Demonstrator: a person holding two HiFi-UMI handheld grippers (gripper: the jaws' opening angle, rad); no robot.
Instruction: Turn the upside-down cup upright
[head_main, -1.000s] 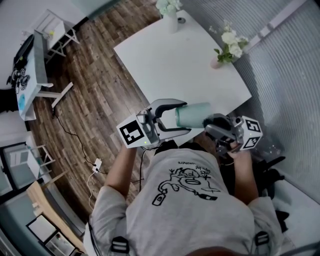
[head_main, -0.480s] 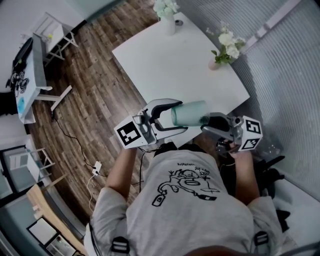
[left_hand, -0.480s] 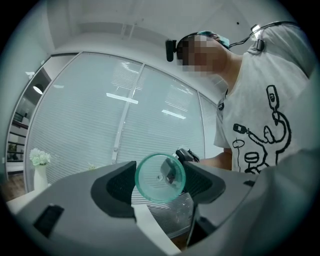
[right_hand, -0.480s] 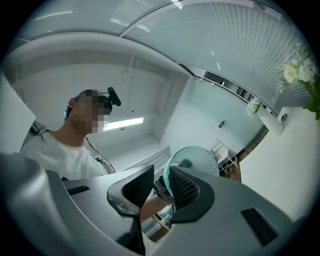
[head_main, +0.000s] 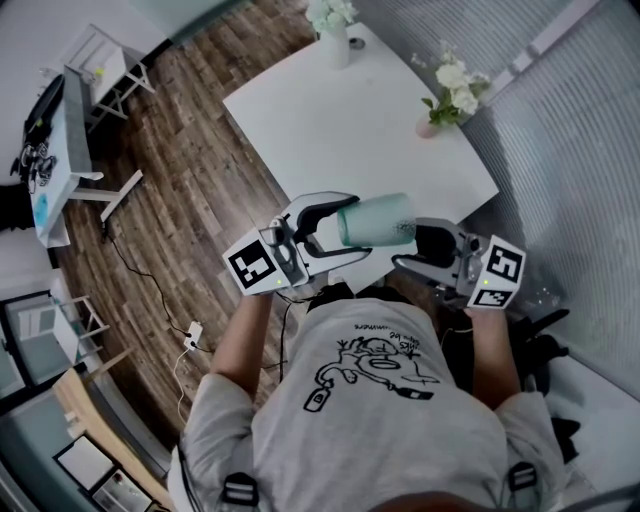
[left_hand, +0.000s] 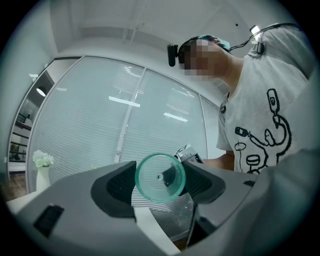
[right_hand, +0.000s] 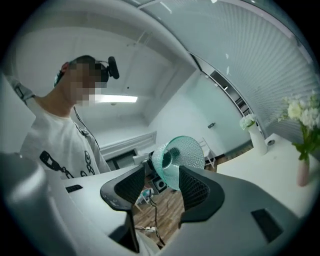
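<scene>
Left gripper clamps the teal cup sideways between its pads. Right gripper jaws have just been opening and stand apart, with the cup's other end between the fingertips.

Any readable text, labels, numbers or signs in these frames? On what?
T-shirt print: a few small handwritten words beside the drawing, too small to read.
Marker cubes: black-and-white square patterns only, no letters or digits.
Cup: no print visible.
Nothing else in any view carries legible text.
</scene>
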